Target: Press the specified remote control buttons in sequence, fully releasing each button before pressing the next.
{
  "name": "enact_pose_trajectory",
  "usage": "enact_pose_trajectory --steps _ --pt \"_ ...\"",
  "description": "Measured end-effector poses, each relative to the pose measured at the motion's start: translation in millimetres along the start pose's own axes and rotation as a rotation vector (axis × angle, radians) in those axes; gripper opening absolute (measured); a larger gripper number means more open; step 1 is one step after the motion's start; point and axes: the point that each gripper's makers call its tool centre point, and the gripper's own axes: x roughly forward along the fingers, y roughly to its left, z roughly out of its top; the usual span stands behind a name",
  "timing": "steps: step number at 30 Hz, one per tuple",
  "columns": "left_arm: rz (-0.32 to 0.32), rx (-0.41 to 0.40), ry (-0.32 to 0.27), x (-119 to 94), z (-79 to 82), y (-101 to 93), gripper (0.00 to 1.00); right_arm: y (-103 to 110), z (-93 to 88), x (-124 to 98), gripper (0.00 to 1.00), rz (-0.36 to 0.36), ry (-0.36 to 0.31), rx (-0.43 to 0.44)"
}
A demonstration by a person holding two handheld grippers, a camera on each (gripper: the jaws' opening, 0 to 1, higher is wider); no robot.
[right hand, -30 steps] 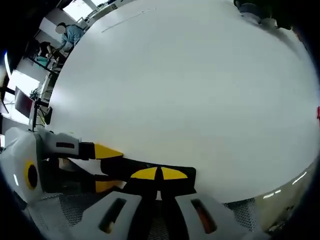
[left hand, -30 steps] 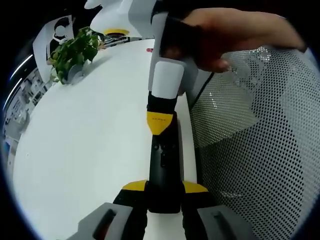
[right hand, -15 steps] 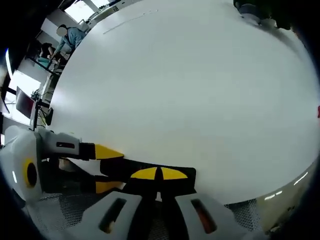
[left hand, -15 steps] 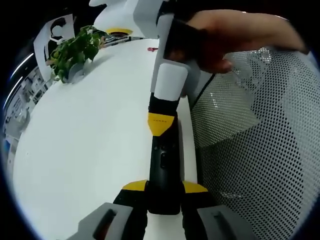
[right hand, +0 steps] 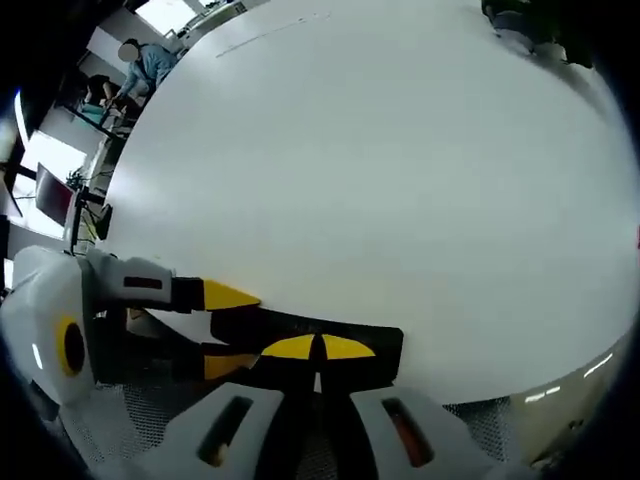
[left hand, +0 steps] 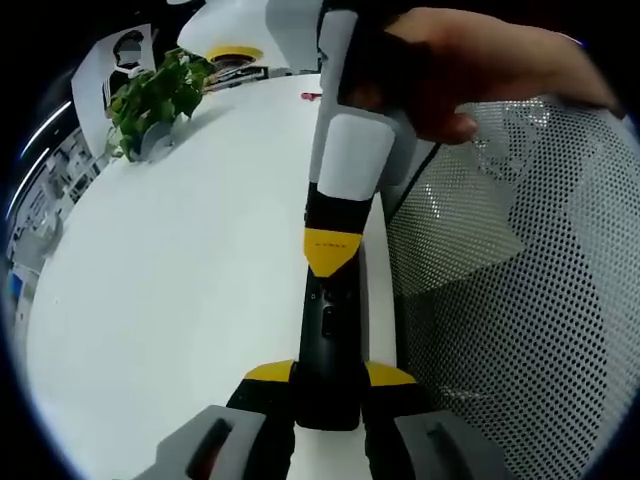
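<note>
— Where was the remote control (left hand: 327,335)?
— It lay along the right edge of the white table (left hand: 180,280), a long black bar, its near end clamped between the yellow-tipped jaws of the left hand-held gripper (left hand: 329,378).
— And the other hand-held gripper?
— The right hand-held gripper (left hand: 330,262) came in from the far side, a person's hand (left hand: 450,75) wrapped round its body. Its yellow tips were pinched together and rested on the remote's upper face, at the far part. In the right gripper view those closed tips (right hand: 318,349) sat on the black remote (right hand: 300,335), with the left hand-held gripper (right hand: 215,325) holding it from the left.
— Anything else about?
— A potted plant (left hand: 150,95) stood at the table's far left, and a perforated mesh surface (left hand: 510,290) ran just right of the table edge.
</note>
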Motion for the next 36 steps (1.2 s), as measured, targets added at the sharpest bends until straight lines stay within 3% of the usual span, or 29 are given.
enact_pose_trajectory --steps 7,36 --pt "0.001 0.000 -0.002 0.4 0.7 0.9 0.25 -0.2 -4.5 4.7 0.00 0.004 0.041 0.002" --pt "-0.003 0.008 -0.029 0.8 1.6 0.9 0.25 1.0 -16.2 4.0 0.00 -0.004 0.085 0.041"
